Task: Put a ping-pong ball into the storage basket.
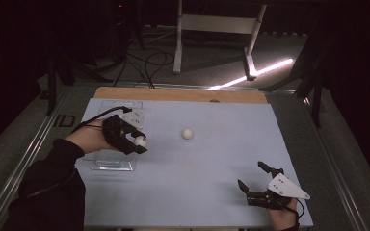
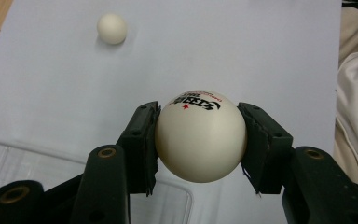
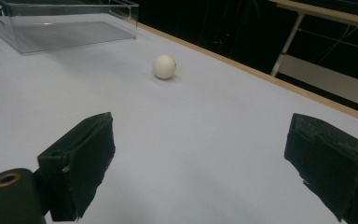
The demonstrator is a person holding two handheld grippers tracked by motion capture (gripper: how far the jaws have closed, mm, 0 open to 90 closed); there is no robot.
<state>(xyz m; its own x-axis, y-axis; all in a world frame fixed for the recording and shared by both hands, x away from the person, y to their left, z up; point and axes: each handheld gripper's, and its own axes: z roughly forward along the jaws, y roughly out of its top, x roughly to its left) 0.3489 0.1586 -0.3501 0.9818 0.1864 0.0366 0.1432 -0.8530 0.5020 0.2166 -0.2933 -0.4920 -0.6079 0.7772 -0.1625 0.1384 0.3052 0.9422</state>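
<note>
My left gripper (image 1: 140, 143) is shut on a white ping-pong ball (image 1: 140, 141) with black print and a red star (image 2: 200, 140), held just above the right edge of a clear plastic box (image 1: 107, 164) at the table's left. Both pads press the ball's sides in the left gripper view. A second plain white ball (image 1: 188, 134) lies loose on the pale blue table top, near the middle, to the right of the held one (image 2: 112, 28). My right gripper (image 1: 251, 174) rests open near the front right corner, nothing between its pads (image 3: 84, 158), pointing toward that loose ball (image 3: 164, 66).
The clear box (image 3: 65, 32) looks empty. A wooden strip (image 1: 173, 94) runs along the table's far edge. Behind it on the floor are a white table frame (image 1: 217, 24) and dark cables (image 1: 144, 62). A pale sleeve (image 2: 354, 93) lies at the right of the left gripper view.
</note>
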